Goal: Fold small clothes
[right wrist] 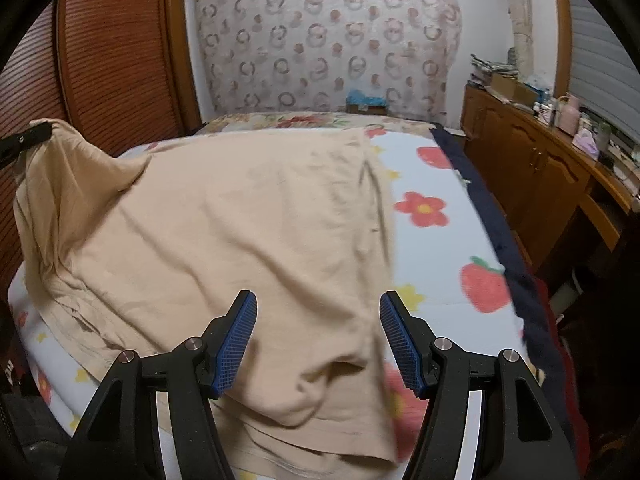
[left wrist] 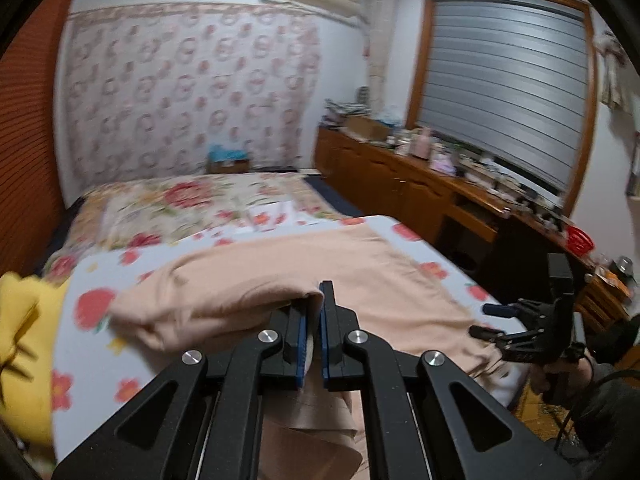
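Observation:
A peach garment (right wrist: 240, 220) lies spread on the flower-print bed sheet (right wrist: 432, 208). My left gripper (left wrist: 314, 300) is shut on a corner of the peach garment (left wrist: 280, 280) and holds it lifted above the bed; it shows at the far left of the right wrist view (right wrist: 28, 138) with cloth hanging from it. My right gripper (right wrist: 318, 308) is open, its jaws wide apart just above the garment's near edge, holding nothing. It also shows in the left wrist view (left wrist: 492, 320) at the bed's right edge.
A yellow cloth (left wrist: 24, 340) lies at the bed's left. A wooden sideboard (left wrist: 420, 184) with clutter runs along the right under a shuttered window. A wooden wardrobe (right wrist: 108, 52) stands left of the bed. A floral quilt (left wrist: 180, 204) covers the far bed.

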{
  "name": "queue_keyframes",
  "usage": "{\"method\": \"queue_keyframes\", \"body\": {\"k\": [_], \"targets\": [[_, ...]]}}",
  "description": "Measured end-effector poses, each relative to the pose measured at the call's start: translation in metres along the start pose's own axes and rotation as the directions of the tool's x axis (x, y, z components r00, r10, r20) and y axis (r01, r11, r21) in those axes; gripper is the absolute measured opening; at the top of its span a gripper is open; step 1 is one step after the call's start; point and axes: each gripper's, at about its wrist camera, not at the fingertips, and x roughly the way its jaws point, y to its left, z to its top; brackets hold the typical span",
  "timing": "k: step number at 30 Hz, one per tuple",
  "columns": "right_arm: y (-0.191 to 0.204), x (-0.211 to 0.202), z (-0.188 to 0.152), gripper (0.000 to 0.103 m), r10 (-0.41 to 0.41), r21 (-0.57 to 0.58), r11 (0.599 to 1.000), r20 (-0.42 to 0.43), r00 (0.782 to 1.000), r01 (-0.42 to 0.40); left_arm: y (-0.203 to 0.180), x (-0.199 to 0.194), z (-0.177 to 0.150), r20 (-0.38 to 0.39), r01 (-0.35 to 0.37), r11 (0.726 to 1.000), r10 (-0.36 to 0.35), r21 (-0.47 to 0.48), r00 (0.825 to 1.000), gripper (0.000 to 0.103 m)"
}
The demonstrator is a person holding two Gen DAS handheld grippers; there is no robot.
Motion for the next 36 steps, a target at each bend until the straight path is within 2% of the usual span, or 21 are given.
{"method": "queue_keyframes", "body": {"k": [10, 13, 16, 18, 19, 20, 23, 28, 36], "targets": [[-0.02, -0.01, -0.007, 0.066, -0.014, 0.04, 0.999, 0.027, 1.0, 0.013, -0.076, 0.02, 0.047, -0.006, 0.16, 0.981, -0.16, 0.107, 0.987, 0.006], [-0.026, -0.012, -0.006, 0.066, -0.009, 0.043, 0.999, 0.035, 0.999, 0.007, -0.089, 0.025, 0.05, -0.021, 0.196, 0.973, -0.195, 0.12, 0.981, 0.006], [-0.027, -0.011, -0.005, 0.066, -0.006, 0.044, 0.999, 0.042, 0.999, 0.004, -0.094, 0.034, 0.044, -0.062, 0.201, 0.972, -0.195, 0.124, 0.979, 0.006], [-0.028, -0.011, -0.005, 0.066, -0.004, 0.043, 0.999, 0.044, 0.999, 0.003, -0.094, 0.042, 0.037, -0.105, 0.214, 0.969, -0.201, 0.126, 0.974, 0.011], [-0.029, -0.011, -0.005, 0.066, -0.004, 0.042, 0.999, 0.045, 0.999, 0.002, -0.096, 0.045, 0.033, -0.121, 0.206, 0.97, -0.19, 0.131, 0.974, 0.022], [-0.028, -0.01, -0.004, 0.066, -0.003, 0.041, 0.999, 0.046, 0.999, 0.001, -0.096, 0.045, 0.03, -0.125, 0.191, 0.972, -0.174, 0.138, 0.977, 0.04], [-0.027, -0.009, -0.003, 0.066, 0.004, 0.039, 0.999, 0.05, 0.999, -0.006, -0.092, 0.043, 0.022, -0.137, 0.202, 0.97, -0.184, 0.137, 0.973, 0.055], [-0.022, -0.005, 0.002, 0.066, 0.019, 0.024, 1.0, 0.053, 0.998, -0.02, -0.077, 0.036, 0.004, -0.123, 0.121, 0.986, -0.106, 0.116, 0.987, 0.066], [-0.002, 0.01, 0.012, 0.066, 0.064, -0.013, 0.998, 0.042, 0.997, -0.063, -0.03, 0.023, -0.031, -0.14, -0.003, 0.998, 0.012, 0.06, 0.99, 0.067]]}}
